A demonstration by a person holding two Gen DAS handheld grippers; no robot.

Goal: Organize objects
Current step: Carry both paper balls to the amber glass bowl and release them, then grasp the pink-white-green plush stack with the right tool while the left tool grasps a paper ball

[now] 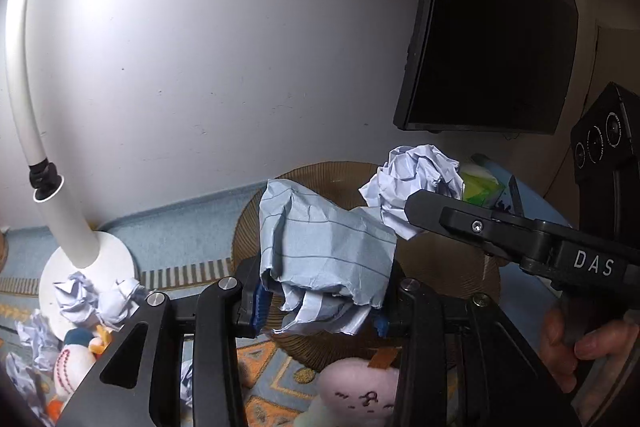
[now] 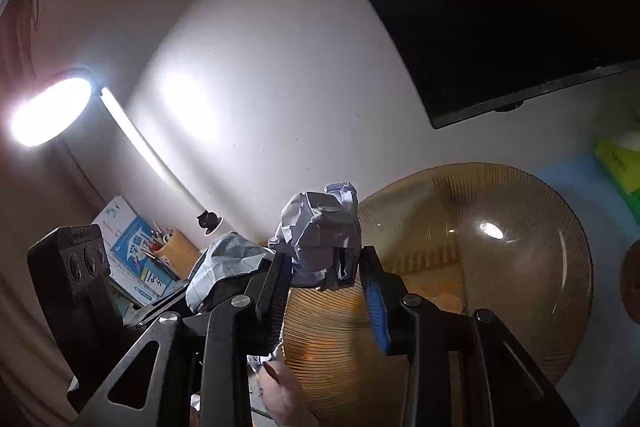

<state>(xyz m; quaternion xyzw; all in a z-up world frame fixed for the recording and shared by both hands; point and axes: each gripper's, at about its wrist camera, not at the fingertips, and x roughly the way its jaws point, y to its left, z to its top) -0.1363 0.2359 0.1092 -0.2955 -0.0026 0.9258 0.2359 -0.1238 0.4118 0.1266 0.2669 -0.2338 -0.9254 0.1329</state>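
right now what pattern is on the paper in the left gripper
Pale blue paper ruled with thin dark lines, crumpled; clearest in the left wrist view.

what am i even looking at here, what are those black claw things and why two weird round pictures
No robot here: a person holds two handheld two-finger grippers, each with a wide-angle camera looking along its fingers. That explains the round, warped pictures, one per hand.

The left gripper is shut on a crumpled sheet of lined paper. The right gripper is shut on a crumpled paper ball. Both hang above an amber ribbed plate.

Below, on a patterned mat, lie more paper balls, plush toys and a white lamp's base.
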